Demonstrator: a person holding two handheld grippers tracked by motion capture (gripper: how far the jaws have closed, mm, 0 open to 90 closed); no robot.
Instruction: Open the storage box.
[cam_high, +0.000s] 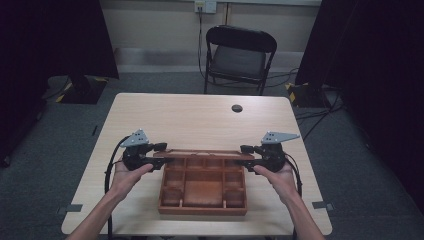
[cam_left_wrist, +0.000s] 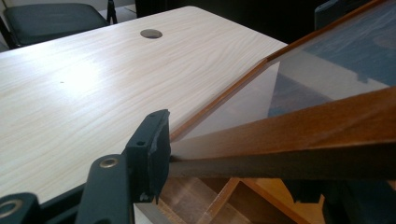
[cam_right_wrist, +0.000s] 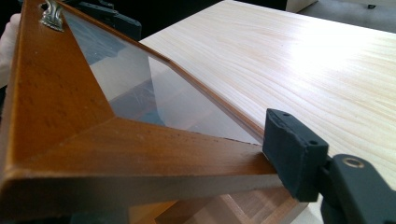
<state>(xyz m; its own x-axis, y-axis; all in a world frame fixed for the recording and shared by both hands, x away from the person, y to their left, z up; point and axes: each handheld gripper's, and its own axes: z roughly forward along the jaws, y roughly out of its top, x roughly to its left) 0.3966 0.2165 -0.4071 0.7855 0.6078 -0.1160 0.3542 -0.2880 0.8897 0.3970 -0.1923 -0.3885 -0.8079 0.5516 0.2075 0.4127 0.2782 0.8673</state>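
The left gripper (cam_high: 162, 161) and the right gripper (cam_high: 243, 161) each pinch a side of the glass lid (cam_right_wrist: 140, 88), half raised over the wooden box (cam_high: 202, 192) on the table (cam_high: 200, 120), and next both should probably swing it together.

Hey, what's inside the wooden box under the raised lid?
The wooden box shows bare wooden compartments, apparently empty. Its back row sits partly hidden under the glass-paned lid, so I can't check there.

1. High view: above the bench's (cam_high: 200, 120) near edge, facing forward and down, far off, with a chair (cam_high: 239, 55) at 12 o'clock.
2. Left gripper view: very close, looking along the box lid (cam_left_wrist: 299, 126) toward 3 o'clock.
3. Right gripper view: very close on the same lid (cam_right_wrist: 70, 135), toward 9 o'clock; all views share lid and bench.
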